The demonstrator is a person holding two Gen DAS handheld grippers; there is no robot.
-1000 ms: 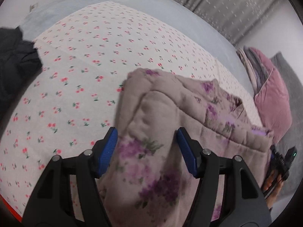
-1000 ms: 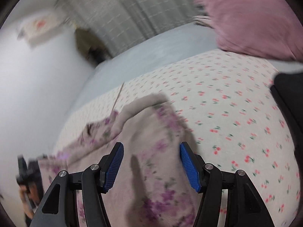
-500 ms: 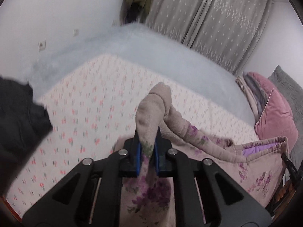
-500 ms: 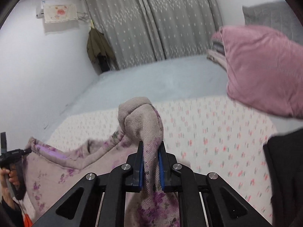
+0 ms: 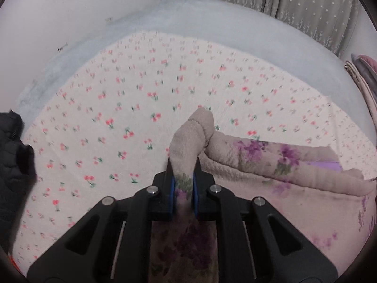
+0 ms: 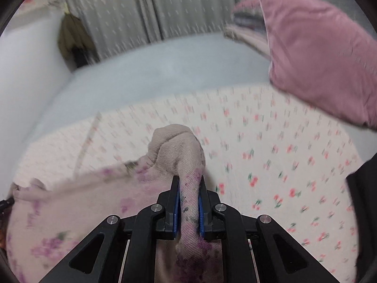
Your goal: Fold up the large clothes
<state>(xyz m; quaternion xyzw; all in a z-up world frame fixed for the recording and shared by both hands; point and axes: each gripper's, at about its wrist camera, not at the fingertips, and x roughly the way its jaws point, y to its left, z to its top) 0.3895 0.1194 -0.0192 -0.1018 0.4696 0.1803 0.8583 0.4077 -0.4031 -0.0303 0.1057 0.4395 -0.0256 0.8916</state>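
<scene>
A beige quilted garment with purple flowers (image 5: pixel 278 165) lies on a bed sheet printed with cherries (image 5: pixel 122 108). My left gripper (image 5: pixel 183 176) is shut on a bunched fold of it, which sticks up between the blue pads. The rest of the garment trails to the right. In the right wrist view my right gripper (image 6: pixel 189 188) is shut on another bunched fold of the same garment (image 6: pixel 77 202), which spreads to the left over the cherry sheet (image 6: pixel 282 155).
A black garment (image 5: pixel 14 169) lies at the sheet's left edge and shows as a dark shape (image 6: pixel 362 207) at the right. A pink pillow (image 6: pixel 322 52) leans at the right. A pale blue cover (image 5: pixel 212 21), grey curtains (image 6: pixel 165 7) and a white wall lie beyond.
Both grippers went from open over the garment to shut on bunched folds of it. Both have since swung with the cloth, tilting down toward the sheet.
</scene>
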